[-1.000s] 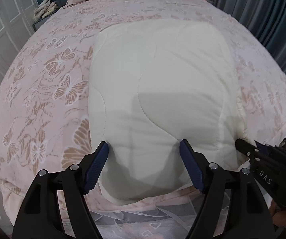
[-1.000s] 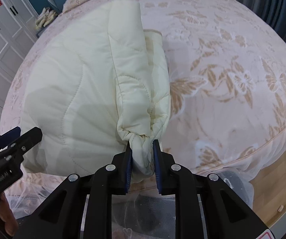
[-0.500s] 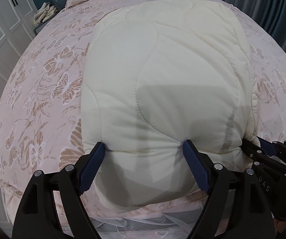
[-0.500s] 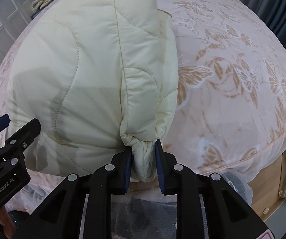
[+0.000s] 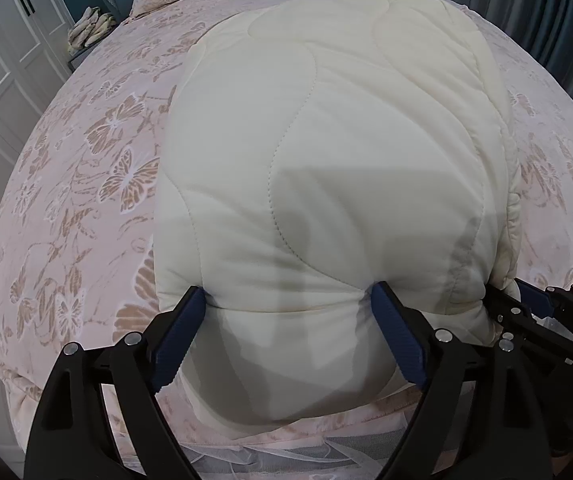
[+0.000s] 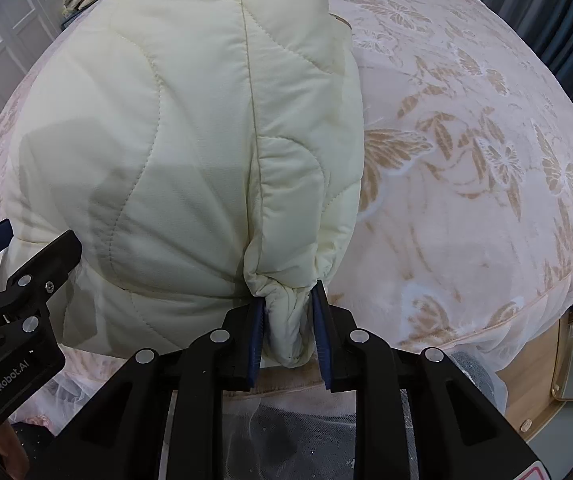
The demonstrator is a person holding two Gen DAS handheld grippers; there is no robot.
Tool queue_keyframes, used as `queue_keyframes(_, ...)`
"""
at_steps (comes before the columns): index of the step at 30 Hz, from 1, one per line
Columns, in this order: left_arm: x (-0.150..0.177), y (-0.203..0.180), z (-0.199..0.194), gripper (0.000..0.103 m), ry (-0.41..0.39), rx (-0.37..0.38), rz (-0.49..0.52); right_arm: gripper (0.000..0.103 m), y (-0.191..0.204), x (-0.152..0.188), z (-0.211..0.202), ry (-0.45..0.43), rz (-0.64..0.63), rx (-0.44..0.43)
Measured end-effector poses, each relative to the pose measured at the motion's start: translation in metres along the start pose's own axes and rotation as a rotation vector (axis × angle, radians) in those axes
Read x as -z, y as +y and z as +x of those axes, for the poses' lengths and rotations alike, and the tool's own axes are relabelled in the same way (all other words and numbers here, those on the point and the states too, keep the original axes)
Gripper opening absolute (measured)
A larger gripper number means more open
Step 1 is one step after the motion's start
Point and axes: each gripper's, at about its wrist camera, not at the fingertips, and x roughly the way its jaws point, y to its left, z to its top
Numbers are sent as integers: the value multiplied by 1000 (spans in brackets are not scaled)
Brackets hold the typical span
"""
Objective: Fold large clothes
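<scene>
**Jacket laid on bed, both grips loosening at near hem**

Left wrist view: cream quilted jacket (image 5: 326, 168) lies flat on the bed (image 5: 98, 184), floral butterfly bedspread under it, the near edge by the foot of the bed. Left gripper (image 5: 292, 336) straddles the near hem, fingers (image 5: 176, 336) spread wide and opening further; the padded hem bulges between them, pads just touching the fabric at the tips, no real pinch. Right gripper (image 5: 526, 300) shows at the right edge, at the jacket's near right corner. White wardrobe (image 5: 2, 92) on the left, dark curtain (image 5: 558, 16) at the back right.

Right wrist view: right gripper (image 6: 288, 328) has a bunched sleeve cuff (image 6: 286, 320) between its fingers (image 6: 255, 332). The gap is narrow and opening; the pads are about touching the cuff sides, grip going slack. The sleeve is folded in along the jacket's right side. Left gripper (image 6: 14, 264) is visible at the left edge on the hem.

Risks, as judgement: the puffy fill may spring back once released, so the folded sleeve could slide off the body and undo the fold. If either gripper lifts before the pads clear, the fabric could snag and drag the hem off the bed edge. The near hem sits close to the edge, so a small tug could pull it over.
</scene>
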Motion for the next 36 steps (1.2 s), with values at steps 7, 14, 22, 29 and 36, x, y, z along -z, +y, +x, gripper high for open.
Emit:
queue_keyframes(7, -2, -3, 3, 84, -3, -6, 5, 26, 7, 2, -2, -5, -13, 24)
queue_keyframes(14, -2, 10, -25, 84, -41, -17, 14, 71, -4, 3, -30, -47, 5, 105)
queue_keyframes(22, -17, 92, -39, 91, -63, -76, -166, 71, -5, -22, -70, -98, 29, -29)
queue_keyframes(29, -28, 125, -24, 91, -20, -93, -203, 80, 6, -44, -41, -22, -23, -25)
queue_keyframes(36, -31, 104, -19, 95, 14, -7, -142, 84, -2, -44, -22, 25, 34, -98)
